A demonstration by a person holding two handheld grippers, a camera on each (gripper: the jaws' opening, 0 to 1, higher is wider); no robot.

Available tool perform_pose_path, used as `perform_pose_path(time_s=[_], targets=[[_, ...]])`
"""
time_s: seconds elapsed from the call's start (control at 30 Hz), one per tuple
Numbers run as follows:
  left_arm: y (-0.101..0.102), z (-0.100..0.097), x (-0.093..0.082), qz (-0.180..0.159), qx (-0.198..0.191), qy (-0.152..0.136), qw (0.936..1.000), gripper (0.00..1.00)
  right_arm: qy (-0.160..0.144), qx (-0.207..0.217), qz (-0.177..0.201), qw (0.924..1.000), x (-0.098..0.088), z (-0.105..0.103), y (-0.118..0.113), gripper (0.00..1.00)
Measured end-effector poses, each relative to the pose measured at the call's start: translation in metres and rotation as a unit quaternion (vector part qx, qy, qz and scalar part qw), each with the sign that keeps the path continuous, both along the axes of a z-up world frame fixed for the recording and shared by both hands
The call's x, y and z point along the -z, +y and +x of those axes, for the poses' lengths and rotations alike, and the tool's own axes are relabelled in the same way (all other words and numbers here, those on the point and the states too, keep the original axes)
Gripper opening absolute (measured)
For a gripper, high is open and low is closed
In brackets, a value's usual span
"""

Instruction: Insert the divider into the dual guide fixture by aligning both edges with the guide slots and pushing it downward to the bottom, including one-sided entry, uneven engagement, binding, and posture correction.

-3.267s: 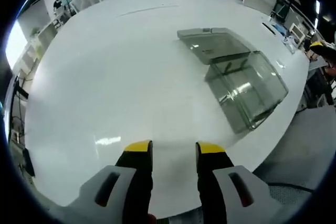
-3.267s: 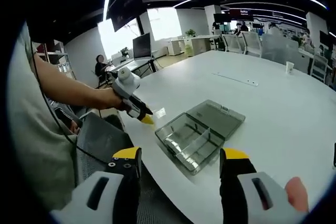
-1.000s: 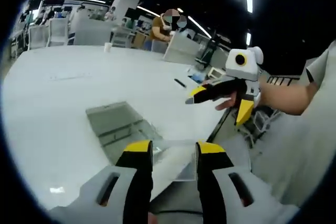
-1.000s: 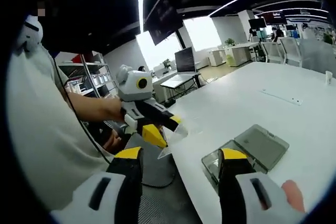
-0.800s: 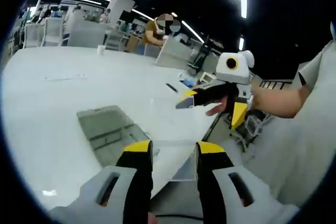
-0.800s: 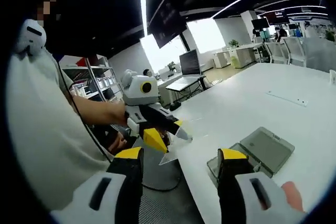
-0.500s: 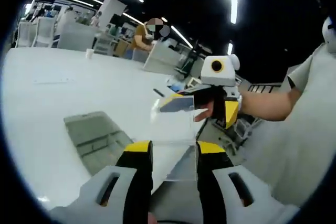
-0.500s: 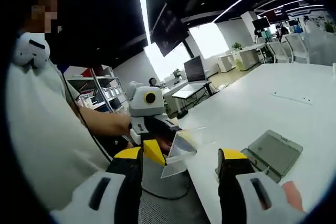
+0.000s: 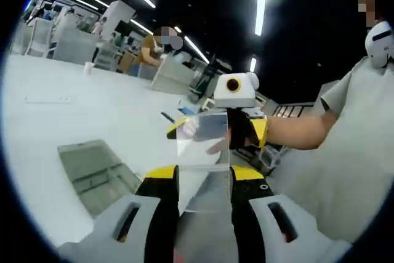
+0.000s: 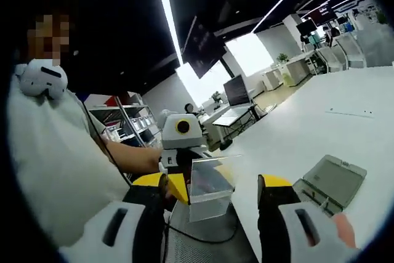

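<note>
A clear plastic divider (image 9: 203, 146) hangs in the air off the table's edge, gripped across its width by my left gripper (image 9: 204, 173). My right gripper (image 9: 215, 129) faces it from the far side, its yellow tips standing on either side of the sheet's far end. In the right gripper view the divider (image 10: 209, 192) sits between the wide-apart jaws of my right gripper (image 10: 212, 183); whether they touch it I cannot tell. The guide fixture (image 9: 92, 173), a grey-tinted clear box with its lid laid open, rests on the white table (image 9: 74, 109), also seen as the fixture (image 10: 332, 180).
The person's pale sleeve (image 9: 345, 152) and torso (image 10: 55, 170) are close behind the grippers. A cup (image 9: 91, 68) and a pen (image 9: 167, 117) lie on the table, and a seated person (image 9: 151, 50) is at its far side. Desks with monitors (image 10: 237, 97) stand beyond.
My left gripper, empty over the table 3.3 s ago, now holds the divider. Over the last second both grippers came together and the right one's jaws moved around the sheet's far end.
</note>
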State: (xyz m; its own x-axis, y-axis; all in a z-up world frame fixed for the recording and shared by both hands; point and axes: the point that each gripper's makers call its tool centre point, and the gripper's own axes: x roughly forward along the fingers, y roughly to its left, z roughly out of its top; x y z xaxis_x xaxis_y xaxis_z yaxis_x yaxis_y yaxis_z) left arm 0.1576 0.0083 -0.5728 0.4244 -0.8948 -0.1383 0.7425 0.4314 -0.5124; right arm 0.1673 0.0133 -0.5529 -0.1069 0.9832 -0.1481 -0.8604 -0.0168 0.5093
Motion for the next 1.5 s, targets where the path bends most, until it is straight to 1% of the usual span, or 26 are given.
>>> perform_pose_path(time_s=[0.23, 0.33, 0.4, 0.47, 0.5, 0.63, 0.8, 0.93, 1.03, 1.1, 1.2, 1.43, 1.5], targets=[[-0.005, -0.002, -0.007, -0.012, 0.011, -0.007, 0.9998, 0.29, 0.008, 0.003, 0.007, 0.9999, -0.003, 0.002, 0.000, 0.58], [-0.008, -0.004, -0.010, -0.018, 0.016, -0.008, 0.9997, 0.29, 0.018, 0.003, 0.014, 0.9997, -0.003, 0.003, 0.000, 0.57], [-0.010, -0.004, -0.010, -0.018, 0.019, -0.009, 0.9996, 0.29, 0.024, 0.000, 0.012, 0.9997, -0.002, 0.001, 0.000, 0.57], [-0.011, -0.005, -0.011, -0.018, 0.022, -0.010, 0.9996, 0.29, 0.022, 0.000, 0.016, 0.9996, -0.004, 0.000, 0.001, 0.55], [-0.012, -0.005, -0.011, -0.017, 0.023, -0.010, 0.9995, 0.29, 0.027, 0.000, 0.018, 0.9995, -0.005, 0.000, 0.001, 0.55], [-0.012, -0.006, -0.011, -0.018, 0.023, -0.009, 0.9995, 0.29, 0.030, 0.000, 0.015, 0.9994, -0.003, 0.000, 0.000, 0.52], [-0.013, -0.007, -0.010, -0.016, 0.027, -0.009, 0.9995, 0.29, 0.037, -0.004, 0.018, 0.9992, -0.003, -0.003, 0.001, 0.51], [-0.014, -0.008, -0.011, -0.015, 0.027, -0.010, 0.9995, 0.29, 0.043, -0.006, 0.021, 0.9988, -0.004, -0.004, 0.001, 0.46], [-0.013, -0.008, -0.009, -0.013, 0.028, -0.009, 0.9995, 0.29, 0.041, -0.005, 0.023, 0.9989, -0.004, -0.003, 0.001, 0.45], [-0.013, -0.008, -0.009, -0.013, 0.028, -0.009, 0.9995, 0.29, 0.045, -0.004, 0.027, 0.9986, -0.006, -0.003, 0.002, 0.45], [-0.014, -0.008, -0.009, -0.013, 0.029, -0.008, 0.9995, 0.29, 0.044, -0.006, 0.025, 0.9987, -0.005, -0.003, 0.002, 0.43], [-0.012, -0.008, -0.008, -0.015, 0.026, -0.006, 0.9995, 0.29, 0.048, -0.015, 0.031, 0.9982, -0.008, -0.008, 0.003, 0.34], [-0.012, -0.008, -0.007, -0.016, 0.027, -0.005, 0.9995, 0.29, 0.051, -0.015, 0.034, 0.9980, -0.009, -0.008, 0.004, 0.34]])
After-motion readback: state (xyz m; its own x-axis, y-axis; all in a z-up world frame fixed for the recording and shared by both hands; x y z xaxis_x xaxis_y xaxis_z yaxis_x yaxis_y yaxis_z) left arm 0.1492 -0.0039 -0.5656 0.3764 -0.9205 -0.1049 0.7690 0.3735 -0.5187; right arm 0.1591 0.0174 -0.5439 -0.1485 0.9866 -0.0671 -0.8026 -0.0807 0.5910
